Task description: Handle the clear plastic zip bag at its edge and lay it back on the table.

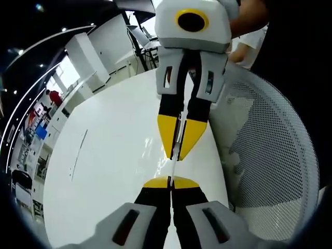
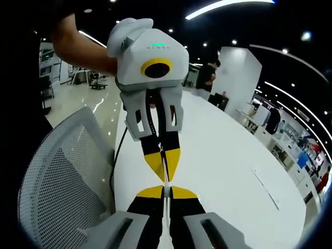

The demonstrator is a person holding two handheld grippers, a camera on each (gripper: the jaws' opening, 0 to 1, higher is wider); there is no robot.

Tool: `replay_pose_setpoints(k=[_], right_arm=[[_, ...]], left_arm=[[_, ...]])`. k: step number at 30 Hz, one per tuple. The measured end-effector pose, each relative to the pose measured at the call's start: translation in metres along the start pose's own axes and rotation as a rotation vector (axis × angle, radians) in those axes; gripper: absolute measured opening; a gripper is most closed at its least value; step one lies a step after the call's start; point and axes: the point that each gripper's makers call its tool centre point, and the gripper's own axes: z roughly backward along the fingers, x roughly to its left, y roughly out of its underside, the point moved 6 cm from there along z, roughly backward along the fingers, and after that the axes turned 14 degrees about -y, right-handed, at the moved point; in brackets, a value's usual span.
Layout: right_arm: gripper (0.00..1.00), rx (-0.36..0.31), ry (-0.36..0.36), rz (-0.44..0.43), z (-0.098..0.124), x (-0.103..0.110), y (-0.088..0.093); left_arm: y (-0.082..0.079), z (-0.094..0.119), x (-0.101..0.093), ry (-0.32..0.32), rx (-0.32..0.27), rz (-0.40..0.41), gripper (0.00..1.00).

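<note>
Left claw [image 1: 171, 182] has its yellow tips pressed together, pinching a thin clear edge: the clear plastic zip bag [image 1: 174, 155], barely visible, stretched as a faint strip between the two claws above the white worktop [image 1: 114, 171]. Right claw [image 1: 180, 139] comes in from the far side, tips closed on the same strip, facing the left one nearly tip to tip.

In the right gripper view, the right claw [image 2: 166, 193] is closed tight, with the bag [image 2: 165, 174] seen as a thin line running up to the left claw [image 2: 163, 160], also closed on it. Whether the bag touches the worktop [image 2: 228, 166] cannot be told; it looks held just above it.

A white mesh chair back [image 1: 270, 150] stands just beside the worktop's near edge, close to both claws; it appears again at the left [image 2: 57, 176]. A dark cable [image 2: 116, 155] hangs off the worktop edge by the chair. A person's forearm [image 2: 78, 49] holds the left claw. A person in dark clothes [image 2: 207, 75] stands at the far end of the worktop. Desks and a figure in red [image 1: 54, 96] are far off.
</note>
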Motion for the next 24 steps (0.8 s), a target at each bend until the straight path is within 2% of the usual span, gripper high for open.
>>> replay_pose_setpoints(k=[24], right_arm=[[0.0, -0.007, 0.008, -0.02, 0.0022, -0.0008, 0.0002]], left_arm=[[-0.0021, 0.0008, 0.0022, 0.005, -0.002, 0.02, 0.0]])
